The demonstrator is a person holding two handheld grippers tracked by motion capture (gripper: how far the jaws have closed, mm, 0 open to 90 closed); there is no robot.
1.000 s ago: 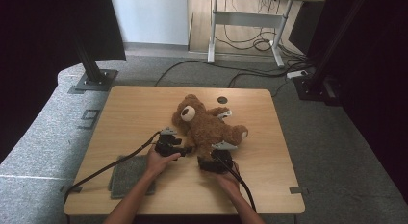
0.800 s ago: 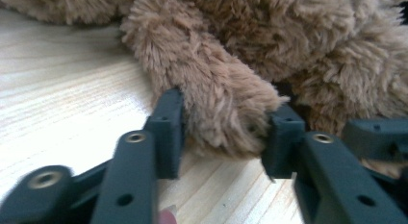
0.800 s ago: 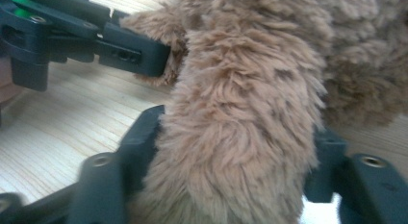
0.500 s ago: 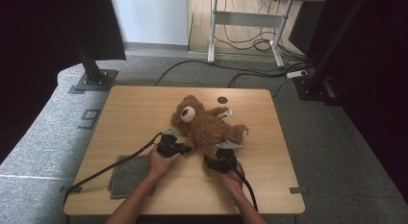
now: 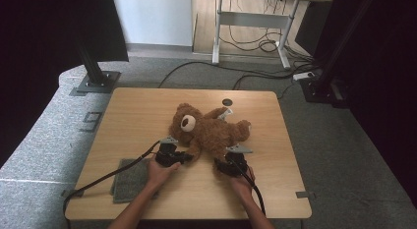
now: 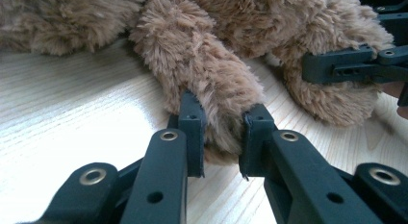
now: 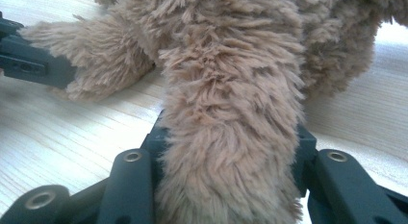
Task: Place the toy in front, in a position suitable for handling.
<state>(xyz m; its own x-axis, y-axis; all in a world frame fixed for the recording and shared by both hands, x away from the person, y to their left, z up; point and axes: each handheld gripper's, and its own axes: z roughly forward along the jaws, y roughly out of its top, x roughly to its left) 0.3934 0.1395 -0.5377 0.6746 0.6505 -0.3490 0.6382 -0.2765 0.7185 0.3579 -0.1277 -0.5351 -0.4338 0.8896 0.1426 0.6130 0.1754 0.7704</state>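
Near the middle of the wooden table [image 5: 137,111], your brown teddy bear [image 5: 211,130] lies on its back with its head toward your left. Your left gripper [image 5: 183,157] has its jaws clamped on the tip of one furry limb [image 6: 211,89], pinching the plush between them. Your right gripper [image 5: 221,166] has its jaws set on either side of another thick limb [image 7: 231,137], touching the fur, and a grey cloth [image 5: 129,180] lies near the table's front left edge.

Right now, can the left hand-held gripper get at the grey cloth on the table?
Probably not yet: the left hand-held gripper is shut on the teddy bear's limb. The grey cloth lies uncovered beside that hand.
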